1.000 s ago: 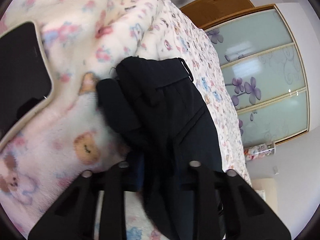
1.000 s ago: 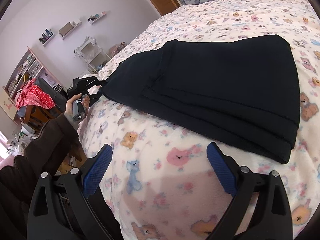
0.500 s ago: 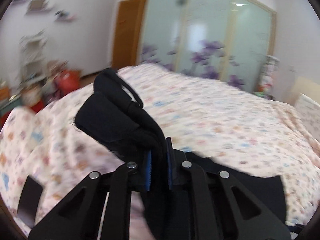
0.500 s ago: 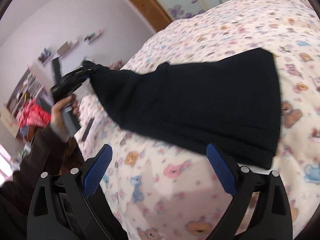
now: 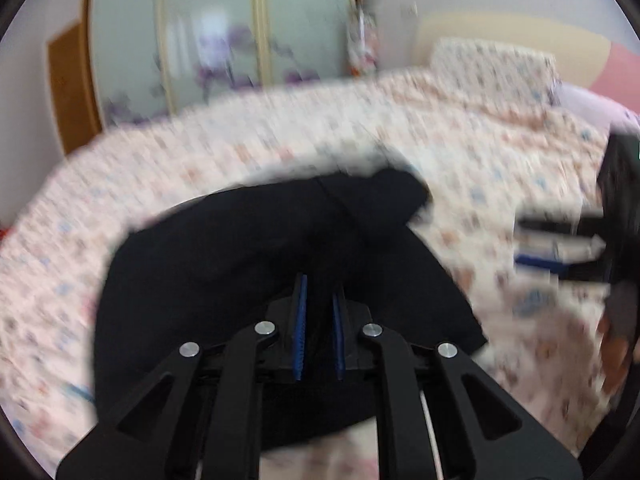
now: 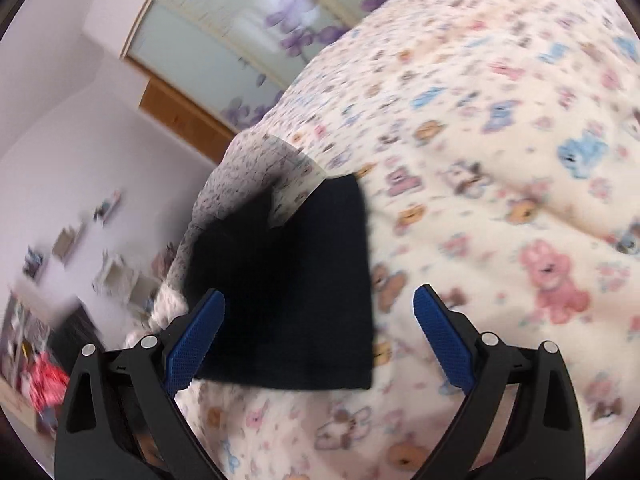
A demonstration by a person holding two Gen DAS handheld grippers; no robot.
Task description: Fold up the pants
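Only one pants (image 5: 248, 256) (black), left claw (image 5: 319, 300) clamped.

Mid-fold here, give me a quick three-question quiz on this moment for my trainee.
1. True or false: the left gripper is shut on the black pants.
2. The right gripper is: A) shut on the pants, B) open and holding nothing, C) gripping the blanket.
3. Fill in: the pants lie on a blanket printed with cartoon ____.

Key: 1 true; 2 B; 3 bears.
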